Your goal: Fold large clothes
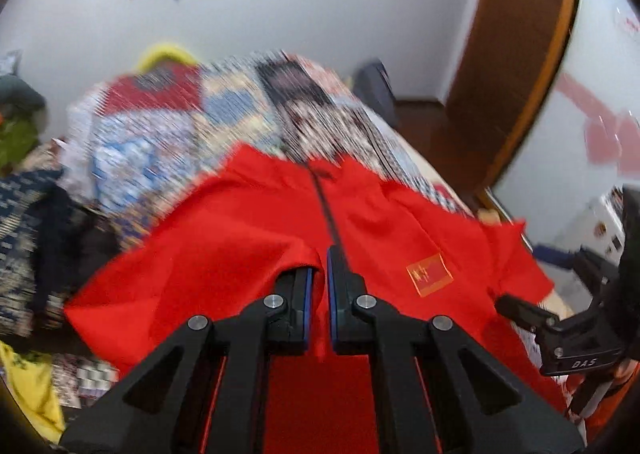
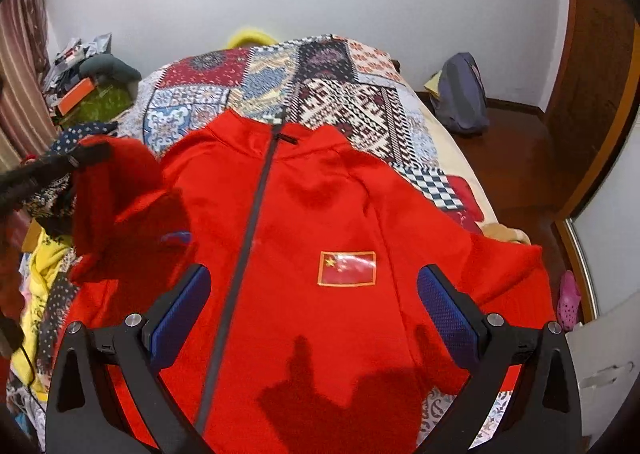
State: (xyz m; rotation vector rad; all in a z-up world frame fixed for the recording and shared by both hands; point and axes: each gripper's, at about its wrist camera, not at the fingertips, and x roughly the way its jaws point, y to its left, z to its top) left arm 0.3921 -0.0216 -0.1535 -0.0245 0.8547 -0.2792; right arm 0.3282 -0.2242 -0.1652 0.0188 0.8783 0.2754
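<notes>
A red zip-up jacket (image 2: 304,213) lies front up on the bed, with a grey zipper down its middle and a flag patch (image 2: 347,268) on the chest. My left gripper (image 1: 319,260) is shut on red fabric of the jacket's sleeve. In the right wrist view it shows blurred at the left (image 2: 90,153), holding that sleeve (image 2: 120,189) lifted over the jacket's side. My right gripper (image 2: 314,310) hovers above the jacket's lower chest, open wide with nothing between its blue pads. One of its black fingers (image 1: 520,308) shows at the right of the left wrist view.
A patchwork quilt (image 2: 340,93) covers the bed. Loose clothes, one of them yellow (image 2: 40,266), are piled along the left edge. A grey backpack (image 2: 460,93) sits on the wooden floor at the right, by a wooden door (image 2: 592,73). A pink shoe (image 2: 568,300) lies by the bed.
</notes>
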